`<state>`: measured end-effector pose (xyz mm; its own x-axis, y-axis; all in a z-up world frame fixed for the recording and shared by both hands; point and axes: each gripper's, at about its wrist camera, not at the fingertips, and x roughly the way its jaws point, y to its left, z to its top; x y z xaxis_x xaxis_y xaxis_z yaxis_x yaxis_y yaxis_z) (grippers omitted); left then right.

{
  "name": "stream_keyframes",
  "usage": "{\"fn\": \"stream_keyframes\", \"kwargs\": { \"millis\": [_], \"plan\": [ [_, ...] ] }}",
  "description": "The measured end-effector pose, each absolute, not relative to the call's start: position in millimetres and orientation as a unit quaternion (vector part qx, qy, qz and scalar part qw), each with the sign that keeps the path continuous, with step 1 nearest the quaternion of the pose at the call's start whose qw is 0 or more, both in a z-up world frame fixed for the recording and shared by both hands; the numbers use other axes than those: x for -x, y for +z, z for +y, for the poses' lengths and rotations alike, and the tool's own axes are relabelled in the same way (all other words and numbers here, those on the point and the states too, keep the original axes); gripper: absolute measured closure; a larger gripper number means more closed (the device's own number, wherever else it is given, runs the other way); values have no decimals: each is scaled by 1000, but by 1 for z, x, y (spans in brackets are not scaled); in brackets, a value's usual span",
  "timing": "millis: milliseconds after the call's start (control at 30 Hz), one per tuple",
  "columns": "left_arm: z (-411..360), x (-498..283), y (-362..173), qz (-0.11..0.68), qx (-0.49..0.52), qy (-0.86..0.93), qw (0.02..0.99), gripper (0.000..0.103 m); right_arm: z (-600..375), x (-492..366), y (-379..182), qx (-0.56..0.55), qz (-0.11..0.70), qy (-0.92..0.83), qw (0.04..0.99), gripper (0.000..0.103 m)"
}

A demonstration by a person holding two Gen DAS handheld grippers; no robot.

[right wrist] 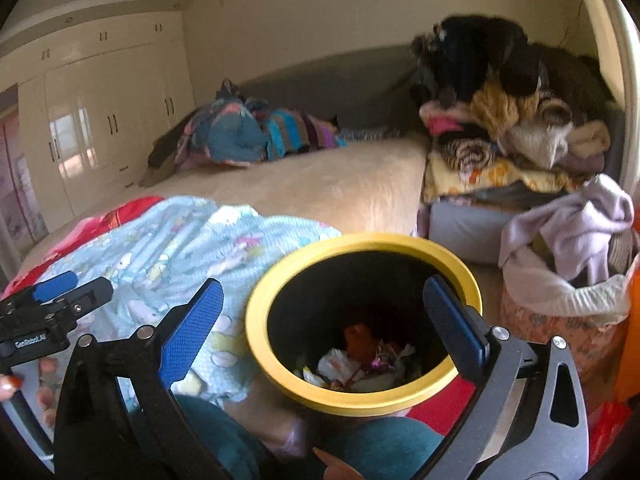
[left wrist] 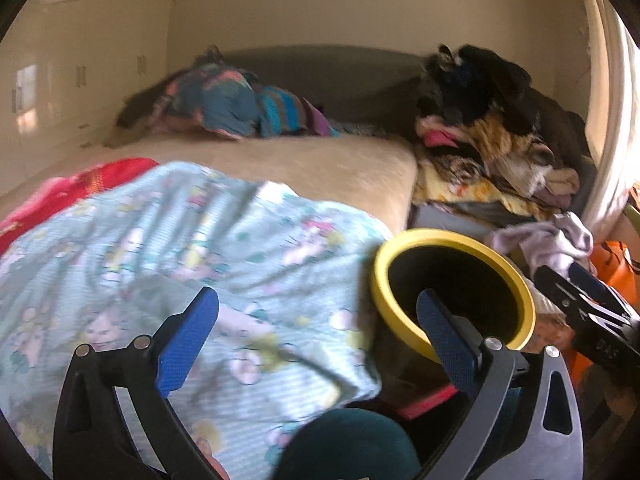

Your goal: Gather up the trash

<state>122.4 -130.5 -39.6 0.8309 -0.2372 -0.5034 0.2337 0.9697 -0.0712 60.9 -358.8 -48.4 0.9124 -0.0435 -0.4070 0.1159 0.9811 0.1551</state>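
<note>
A black bin with a yellow rim (right wrist: 364,402) stands beside the bed, low in the right wrist view, with crumpled wrappers and paper trash (right wrist: 360,364) at its bottom. My right gripper (right wrist: 320,308) is open and empty, above the bin's mouth. The bin's yellow rim also shows in the left wrist view (left wrist: 404,240). My left gripper (left wrist: 316,312) is open and empty, over the edge of a light blue cartoon-print blanket (left wrist: 160,248), left of the bin. The left gripper also shows in the right wrist view (right wrist: 56,292).
A beige bed (right wrist: 320,188) fills the middle, with a bundle of coloured clothes (right wrist: 248,132) at its far side. A heap of clothes (right wrist: 512,120) lies at the right. A bag with pale clothes (right wrist: 568,248) stands right of the bin. Cream wardrobes (right wrist: 92,112) line the left wall.
</note>
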Motion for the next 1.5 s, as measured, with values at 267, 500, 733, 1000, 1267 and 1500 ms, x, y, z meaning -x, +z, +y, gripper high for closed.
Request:
{"fn": "stream_keyframes", "kwargs": {
  "millis": [267,500,733,1000,1267,1500],
  "plan": [
    [-106,-93,-29,227,13,-97,969,6,-335,-39,-41,-40,154,-45,986,11],
    [-100,-81,-27,213,10,-94,972,6,-330,-37,-42,-40,152,-51,986,11],
    [-101,-79,-27,212,11,-95,973,6,-330,-38,-41,-41,152,-54,986,11],
    [-102,-78,-26,213,13,-95,972,6,-330,-38,-41,-42,152,-56,986,11],
    [-103,-76,-25,212,12,-96,973,6,-331,-38,-41,-41,151,-56,986,11],
    [-102,-77,-26,213,12,-94,973,6,-332,-39,-42,-42,151,-57,986,11]
  ]
}}
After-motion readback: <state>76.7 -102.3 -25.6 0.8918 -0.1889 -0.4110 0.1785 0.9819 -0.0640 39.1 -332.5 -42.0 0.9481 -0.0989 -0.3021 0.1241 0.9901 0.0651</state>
